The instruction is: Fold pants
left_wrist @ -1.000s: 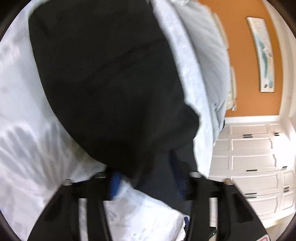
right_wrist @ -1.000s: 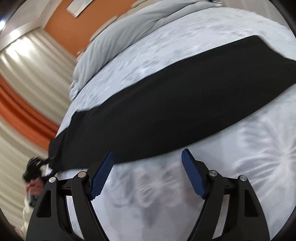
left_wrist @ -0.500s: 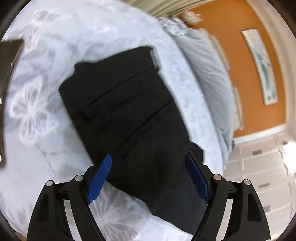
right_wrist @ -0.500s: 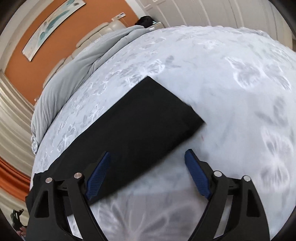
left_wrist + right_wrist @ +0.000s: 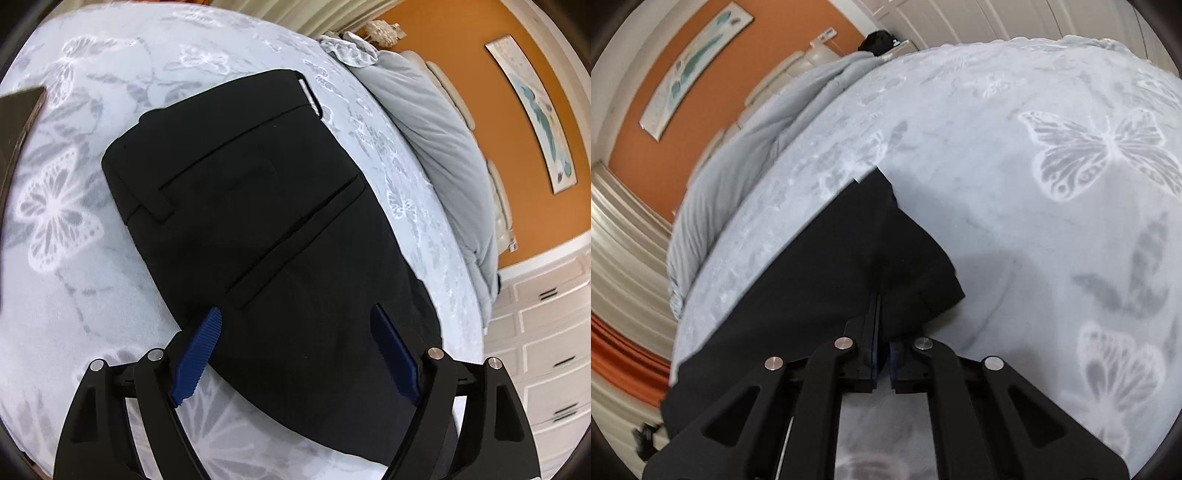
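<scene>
The black fabric pants (image 5: 266,229) lay flat on the pale grey bedspread printed with white butterflies (image 5: 55,221), directly ahead of and beneath the left gripper (image 5: 295,354). Its blue ribbed pads (image 5: 195,358) stood wide apart above the cloth, touching nothing; the waistband end with its belt loop and slit pocket lay farther out in front, and a white label showed at the far edge. The right gripper (image 5: 881,347) had just been closing, and its jaws had come together on the black fabric near the hem end (image 5: 886,236) of the pants, the cloth bunched up between the pads and rising slightly from the bedspread (image 5: 1034,240). The rest of the leg ran away to the left of that gripper. Beyond the pants, ahead of both grippers, a plain grey duvet (image 5: 443,122) was heaped along the bed's far side below an orange wall (image 5: 461,44) that carried a long framed picture (image 5: 535,110). White panelled drawers (image 5: 546,332) stood right of the left gripper.
</scene>
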`<state>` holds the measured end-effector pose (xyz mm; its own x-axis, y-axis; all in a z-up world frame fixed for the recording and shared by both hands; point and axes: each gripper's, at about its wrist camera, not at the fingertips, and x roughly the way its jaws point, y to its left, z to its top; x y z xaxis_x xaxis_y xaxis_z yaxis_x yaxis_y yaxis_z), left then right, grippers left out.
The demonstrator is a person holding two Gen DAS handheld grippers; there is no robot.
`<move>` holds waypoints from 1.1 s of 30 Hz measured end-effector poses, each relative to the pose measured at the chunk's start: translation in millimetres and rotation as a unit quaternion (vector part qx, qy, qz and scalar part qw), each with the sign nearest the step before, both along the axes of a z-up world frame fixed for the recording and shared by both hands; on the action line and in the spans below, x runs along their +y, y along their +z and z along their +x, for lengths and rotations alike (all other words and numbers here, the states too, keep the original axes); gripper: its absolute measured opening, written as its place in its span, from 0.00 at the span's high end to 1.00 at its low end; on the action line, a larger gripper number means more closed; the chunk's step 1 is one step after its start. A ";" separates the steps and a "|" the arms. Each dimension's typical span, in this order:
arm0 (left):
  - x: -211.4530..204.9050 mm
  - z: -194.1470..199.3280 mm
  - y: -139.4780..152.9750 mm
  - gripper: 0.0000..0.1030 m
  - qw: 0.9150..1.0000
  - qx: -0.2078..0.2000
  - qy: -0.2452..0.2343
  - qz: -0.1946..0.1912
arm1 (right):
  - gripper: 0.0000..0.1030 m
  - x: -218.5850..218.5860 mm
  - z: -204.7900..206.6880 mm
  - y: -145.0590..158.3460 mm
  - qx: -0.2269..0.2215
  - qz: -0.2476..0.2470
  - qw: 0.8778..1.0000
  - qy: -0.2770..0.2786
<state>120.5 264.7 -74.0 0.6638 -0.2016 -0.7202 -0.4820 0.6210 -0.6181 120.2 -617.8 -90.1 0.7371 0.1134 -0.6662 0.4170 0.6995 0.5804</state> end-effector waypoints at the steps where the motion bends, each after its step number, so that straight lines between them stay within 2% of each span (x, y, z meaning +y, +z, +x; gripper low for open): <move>1: -1.4 0.0 1.1 0.22 1.000 0.001 -0.001 0.006 | 0.79 0.1 -2.4 2.2 -0.006 0.008 1.000 -0.004; 2: -1.6 -0.5 2.1 0.22 1.000 0.001 -0.002 0.008 | 0.45 -0.9 -2.9 3.4 -0.006 0.017 1.000 -0.008; 3: -1.7 -1.8 3.1 0.22 1.000 -0.001 -0.002 0.006 | 0.30 -2.9 -2.5 3.4 -0.006 0.023 1.000 -0.012; 4: -1.1 -3.3 3.2 0.22 1.000 -0.005 -0.002 -0.002 | 0.29 -2.9 -1.7 3.3 -0.018 0.030 0.999 -0.013; 6: -0.3 -6.9 2.7 0.22 1.000 -0.010 -0.002 -0.016 | 0.29 1.7 6.8 3.1 -0.008 0.016 1.000 -0.015; 7: -0.5 -8.7 2.3 0.22 1.000 -0.011 -0.002 -0.021 | 0.34 5.6 11.9 3.6 -0.006 0.008 1.000 -0.011; 8: -0.9 -9.7 2.2 0.22 1.000 -0.011 -0.003 -0.024 | 0.68 9.7 19.4 2.6 -0.001 0.000 1.000 0.001; 9: -1.7 -11.3 1.8 0.22 1.000 -0.011 -0.004 -0.026 | 0.94 11.9 28.7 -2.7 0.007 0.017 1.000 0.020; 10: -2.6 -12.5 1.8 0.22 0.999 -0.012 -0.007 -0.029 | 0.94 13.7 35.7 -8.6 0.014 0.042 0.999 0.026; 11: -3.2 -13.0 1.9 0.22 0.999 -0.013 -0.009 -0.030 | 0.94 16.6 32.7 -7.2 0.011 0.041 0.999 0.025; 13: -3.2 -13.7 2.2 0.22 0.999 -0.013 -0.013 -0.032 | 0.94 35.1 39.4 16.7 -0.022 0.024 0.998 0.044; 16: -0.6 -13.3 2.2 0.22 0.998 -0.022 -0.020 -0.048 | 0.94 83.9 54.2 71.3 -0.083 0.005 0.991 0.106; 18: -0.9 -13.5 1.9 0.22 0.998 -0.029 -0.024 -0.058 | 0.94 135.3 69.1 108.5 -0.111 -0.016 0.979 0.169; 19: -1.8 -13.4 1.5 0.22 0.997 -0.032 -0.028 -0.063 | 0.94 171.8 78.4 125.8 -0.120 -0.030 0.969 0.212; 20: -2.7 -13.1 0.7 0.22 0.997 -0.034 -0.031 -0.069 | 0.94 191.5 83.2 132.9 -0.123 -0.037 0.964 0.233; 22: -5.4 -13.4 -0.5 0.22 0.995 -0.040 -0.038 -0.081 | 0.94 256.5 96.4 145.4 -0.128 -0.055 0.943 0.303; 23: -7.3 -13.1 -0.8 0.22 0.995 -0.042 -0.044 -0.085 | 0.94 300.9 103.0 143.9 -0.125 -0.059 0.928 0.347; 25: -11.9 -12.2 -0.5 0.22 0.994 -0.044 -0.060 -0.086 | 0.94 357.8 109.7 128.9 -0.108 -0.062 0.908 0.401; 27: -14.5 -12.6 0.2 0.22 0.993 -0.047 -0.069 -0.080 | 0.90 423.0 114.7 86.3 -0.065 -0.075 0.884 0.456; 28: -15.4 -13.0 0.2 0.22 0.993 -0.048 -0.074 -0.078 | 0.89 439.9 113.8 69.9 -0.048 -0.075 0.877 0.471; 29: -15.0 -13.1 0.0 0.22 0.993 -0.048 -0.079 -0.078 | 0.88 466.7 112.5 39.5 -0.013 -0.087 0.865 0.494; 30: -13.6 -13.5 0.0 0.22 0.992 -0.048 -0.082 -0.081 | 0.87 482.5 111.1 21.9 0.014 -0.106 0.857 0.504; 31: -10.1 -14.5 0.2 0.22 0.991 -0.049 -0.085 -0.088 | 0.87 493.9 101.3 12.2 0.021 -0.145 0.852 0.502; 32: -4.0 -16.1 0.8 0.22 0.990 -0.053 -0.086 -0.097 | 0.78 494.0 91.0 18.4 -0.004 -0.156 0.853 0.498; 33: 1.0 -19.0 0.6 0.22 0.989 -0.057 -0.087 -0.102 | 0.56 490.7 84.0 25.4 -0.014 -0.150 0.853 0.499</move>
